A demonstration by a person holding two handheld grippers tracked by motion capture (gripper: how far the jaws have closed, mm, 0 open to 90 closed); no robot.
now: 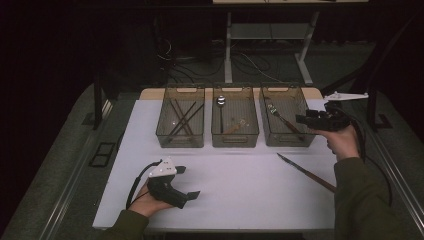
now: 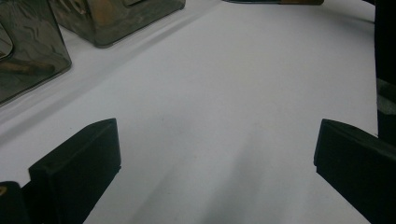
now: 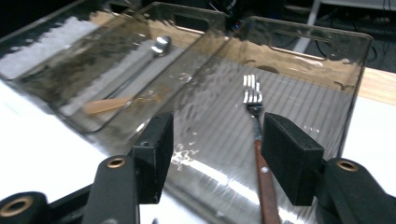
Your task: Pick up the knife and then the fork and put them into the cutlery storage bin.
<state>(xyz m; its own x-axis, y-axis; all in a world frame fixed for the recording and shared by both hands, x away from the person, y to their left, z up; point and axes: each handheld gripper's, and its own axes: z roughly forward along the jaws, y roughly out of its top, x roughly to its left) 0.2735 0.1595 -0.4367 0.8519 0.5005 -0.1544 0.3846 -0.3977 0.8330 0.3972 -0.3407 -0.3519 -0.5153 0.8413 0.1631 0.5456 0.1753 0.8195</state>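
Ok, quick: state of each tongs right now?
Left tongs: open, empty, low over the bare white table.
Right tongs: open, holding nothing, above the right bin where the fork lies.

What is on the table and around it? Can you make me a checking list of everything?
Surface: white table top, mostly bare in front.
Job's things: three clear bins in a row; left bin holds dark chopsticks, middle bin holds a spoon, right bin holds a fork with a wooden handle. A knife lies on the table, right of centre.
Clutter: nothing seen.
Grippers: left gripper open, low over the bare table; right gripper open, above the right bin, jaws on either side of the fork's handle, not touching.
Cables: one black cable trails from the left gripper.
Surroundings: dark room, grey floor, table legs and loose wires behind.
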